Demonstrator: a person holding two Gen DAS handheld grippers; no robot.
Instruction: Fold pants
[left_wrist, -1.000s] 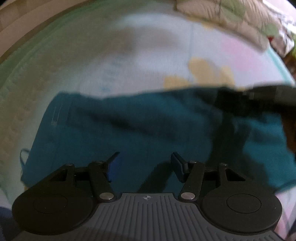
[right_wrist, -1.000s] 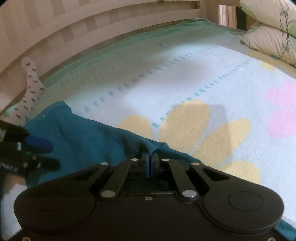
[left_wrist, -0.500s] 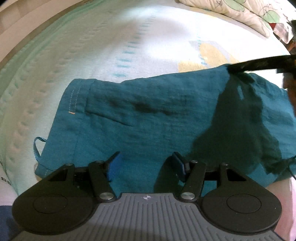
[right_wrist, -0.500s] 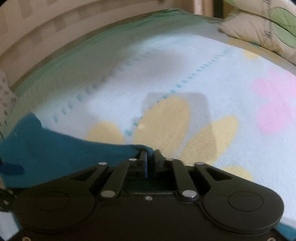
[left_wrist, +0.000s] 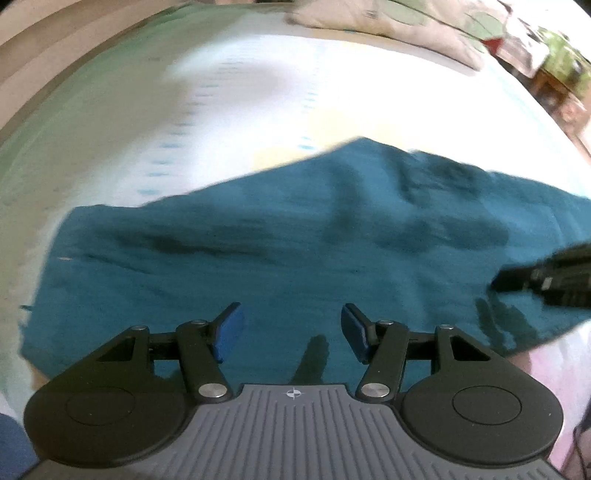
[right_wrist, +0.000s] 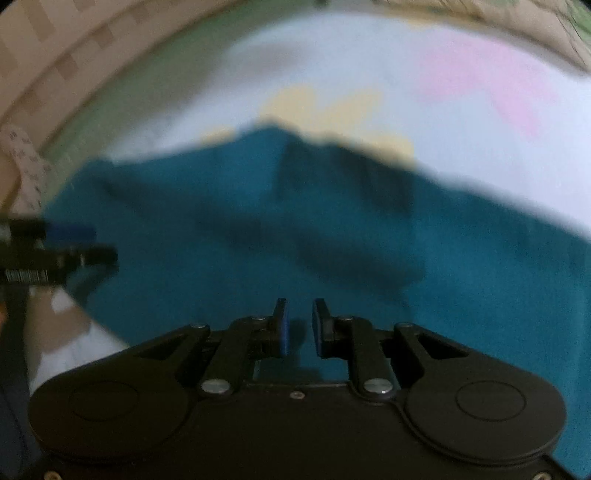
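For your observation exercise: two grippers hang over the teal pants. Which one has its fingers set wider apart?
The left gripper: its blue-padded fingers stand wide apart above the pants. The right gripper shows only a narrow gap, with nothing between its fingers.

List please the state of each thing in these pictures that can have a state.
Teal pants: lying on the bedsheet, wrinkled, held by neither gripper.
Left gripper: open, empty, above the pants.
Right gripper: fingers slightly apart after just opening, nothing between them.
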